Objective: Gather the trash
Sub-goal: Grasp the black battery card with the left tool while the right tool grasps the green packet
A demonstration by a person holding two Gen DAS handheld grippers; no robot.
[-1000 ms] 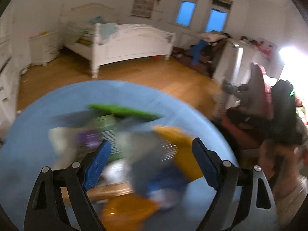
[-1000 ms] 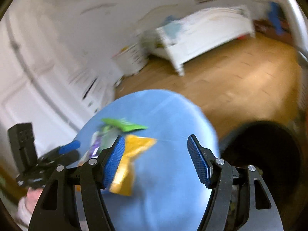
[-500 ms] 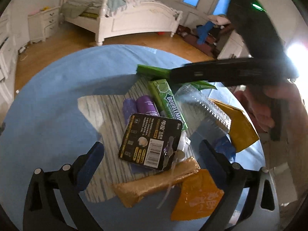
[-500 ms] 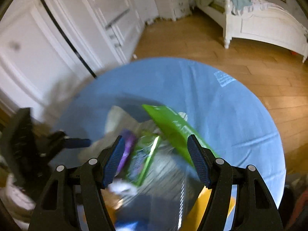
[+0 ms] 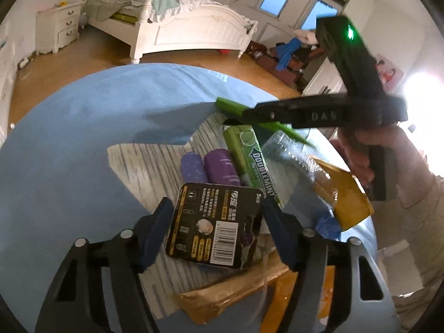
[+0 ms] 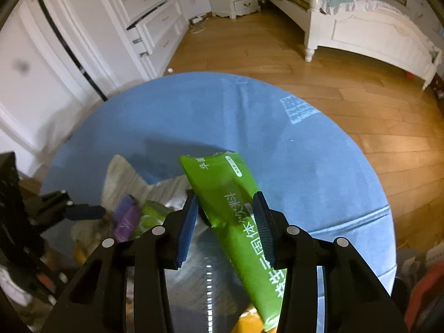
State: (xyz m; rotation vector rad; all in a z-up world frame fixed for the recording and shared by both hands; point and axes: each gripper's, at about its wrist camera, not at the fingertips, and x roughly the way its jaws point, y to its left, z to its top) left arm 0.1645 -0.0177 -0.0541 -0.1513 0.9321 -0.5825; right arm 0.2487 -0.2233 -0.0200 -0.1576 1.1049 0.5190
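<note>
Trash piled mid-table on the blue cloth [image 5: 69, 138], on a grey wood-grain sheet [image 5: 155, 161]: black battery card [image 5: 213, 224] on top, two purple rolls [image 5: 211, 166] and a gum pack [image 5: 249, 158] behind it, clear bottle [image 5: 299, 166] and yellow wrappers [image 5: 349, 199] off to the right, brown wrapper [image 5: 230, 297] nearest the camera. Green sachet [image 6: 236, 216] lying at the pile's far edge, slanted, one end poking out over bare cloth. Right gripper [image 6: 226, 222] pitched steeply down and straddling the sachet mid-length; jaws just been closing, sachet between them, left pad touching or nearly so, right pad at its edge; cannot tell if actually clamped yet, looks like a slight gap. Left gripper [image 5: 216, 227] straddling the battery card across its width, jaws also just been closing, pads just beside the card's edges, not clearly pressing. Probably two parallel picks: top, loose, flat items first since they sit free of the heap. Risk: thin card and limp sachet may slip or fold under the pinch. Bin not in view.
</note>
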